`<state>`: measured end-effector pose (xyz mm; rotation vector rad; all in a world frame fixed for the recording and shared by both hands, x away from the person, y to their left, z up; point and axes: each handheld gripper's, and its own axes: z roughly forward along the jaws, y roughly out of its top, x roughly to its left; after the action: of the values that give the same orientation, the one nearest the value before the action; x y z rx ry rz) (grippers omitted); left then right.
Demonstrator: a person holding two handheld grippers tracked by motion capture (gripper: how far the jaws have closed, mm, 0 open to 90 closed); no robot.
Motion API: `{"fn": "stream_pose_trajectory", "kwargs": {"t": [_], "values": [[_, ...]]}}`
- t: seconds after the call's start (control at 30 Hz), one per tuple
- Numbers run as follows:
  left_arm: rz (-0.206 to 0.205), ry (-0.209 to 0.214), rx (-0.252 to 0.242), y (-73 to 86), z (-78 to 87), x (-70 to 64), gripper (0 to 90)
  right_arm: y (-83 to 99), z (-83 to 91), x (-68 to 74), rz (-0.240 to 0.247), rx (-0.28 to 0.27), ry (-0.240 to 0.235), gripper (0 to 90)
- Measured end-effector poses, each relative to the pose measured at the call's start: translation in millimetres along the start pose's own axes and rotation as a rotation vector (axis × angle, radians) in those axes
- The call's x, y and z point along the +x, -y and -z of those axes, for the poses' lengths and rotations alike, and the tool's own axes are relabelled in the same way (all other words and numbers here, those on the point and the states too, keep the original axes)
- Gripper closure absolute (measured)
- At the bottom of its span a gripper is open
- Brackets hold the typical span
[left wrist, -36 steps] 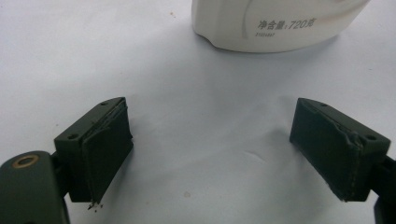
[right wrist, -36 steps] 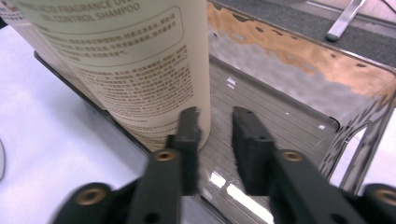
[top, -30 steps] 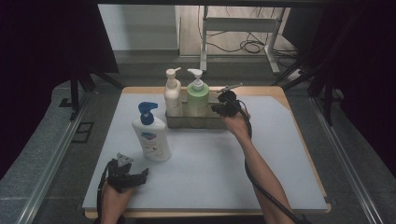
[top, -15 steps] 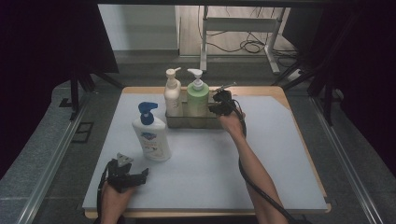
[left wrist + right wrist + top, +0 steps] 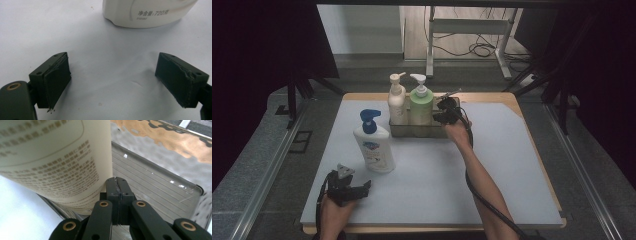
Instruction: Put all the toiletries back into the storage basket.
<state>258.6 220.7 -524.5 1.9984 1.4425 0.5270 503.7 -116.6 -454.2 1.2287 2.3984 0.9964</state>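
Observation:
A clear tray point(image 5: 427, 134) at the back of the table holds a cream pump bottle point(image 5: 396, 102) and a green pump bottle point(image 5: 421, 107). My right gripper point(image 5: 443, 111) is at the tray's front right, beside the green bottle. In the right gripper view its jaws point(image 5: 117, 182) are pressed together over the tray's front wall, with a pale printed bottle point(image 5: 55, 157) just to their left and the tray point(image 5: 155, 185) floor beyond. A white bottle with a blue pump point(image 5: 374, 147) stands alone front left. My left gripper point(image 5: 362, 187) point(image 5: 112, 82) rests open on the mat, facing that bottle's base point(image 5: 147, 12).
A white mat point(image 5: 437, 175) covers most of the wooden table point(image 5: 512, 100). Dark curtains hang on both sides, and a metal stand point(image 5: 462, 30) with cables stands on the floor behind. Metal rails point(image 5: 272, 165) run along the table's left and right.
My right gripper has shifted slightly left along the tray toward the green bottle. The left gripper and the blue-pump bottle have stayed put.

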Motion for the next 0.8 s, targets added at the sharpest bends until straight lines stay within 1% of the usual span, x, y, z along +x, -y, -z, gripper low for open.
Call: {"fn": "stream_pose_trajectory", "kwargs": {"t": [0.33,0.4,0.63,0.8], "values": [[-0.001,0.000,0.001,0.0,0.0,0.0,12.0,-2.7,-4.8,11.5,0.028,0.000,-0.017,89.1],[-0.001,-0.001,0.000,0.0,0.0,0.0,12.0,-3.4,-5.1,14.4,0.031,0.001,-0.007,89.2],[-0.001,0.000,0.001,0.0,0.0,0.0,11.9,-3.8,-3.2,16.0,0.040,-0.001,-0.004,89.2],[0.000,0.000,0.000,0.0,0.0,0.0,12.0,-2.7,-2.2,16.3,0.038,-0.006,-0.010,89.1]]}}
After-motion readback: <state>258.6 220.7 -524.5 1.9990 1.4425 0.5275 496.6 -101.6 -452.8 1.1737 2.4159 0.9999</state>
